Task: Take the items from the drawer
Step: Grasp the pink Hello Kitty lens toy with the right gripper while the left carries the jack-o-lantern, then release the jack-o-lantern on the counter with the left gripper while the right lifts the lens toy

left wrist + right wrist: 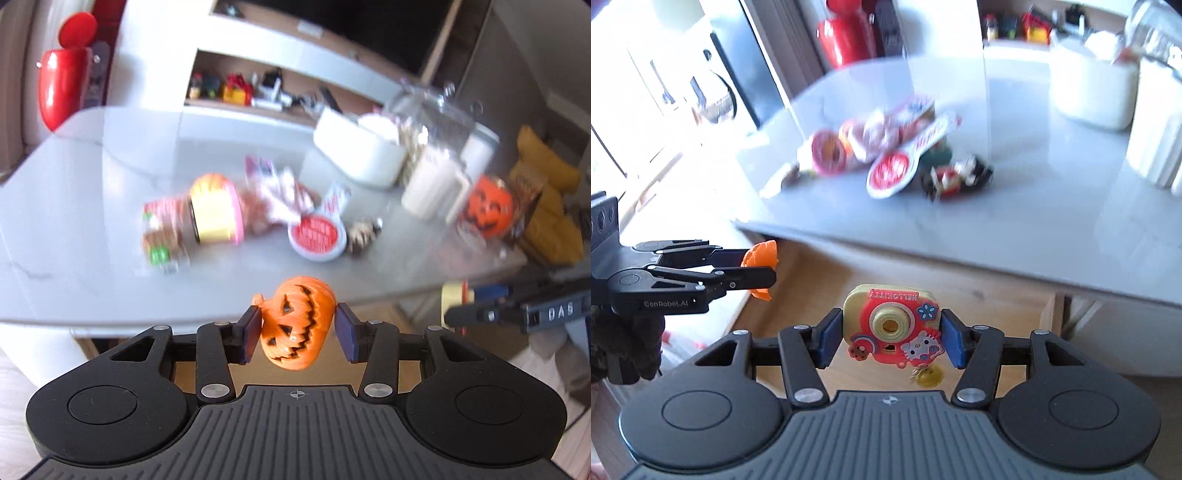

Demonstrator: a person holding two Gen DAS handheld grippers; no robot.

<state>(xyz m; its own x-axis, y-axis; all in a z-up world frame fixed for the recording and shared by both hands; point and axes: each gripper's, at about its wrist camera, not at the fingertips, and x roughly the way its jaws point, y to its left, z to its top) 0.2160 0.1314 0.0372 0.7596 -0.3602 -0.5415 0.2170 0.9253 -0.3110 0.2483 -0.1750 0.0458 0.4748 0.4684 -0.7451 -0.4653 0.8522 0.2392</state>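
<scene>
Left wrist: left gripper [297,328] clamps 1 pumpkin toy [295,325], right gripper [888,338] clamps 1 toy camera [892,326]

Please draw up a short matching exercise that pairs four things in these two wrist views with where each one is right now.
Things:
1. small orange pumpkin
2. toy camera
3. round red-lidded tub
4. white container

Places:
A. lying on the table beside the pile of snack packets
B. held between the right gripper's pads
C. standing at the far side of the table
D. held between the left gripper's pads

Pairs: 1-D, 2-B, 3-A, 4-C
</scene>
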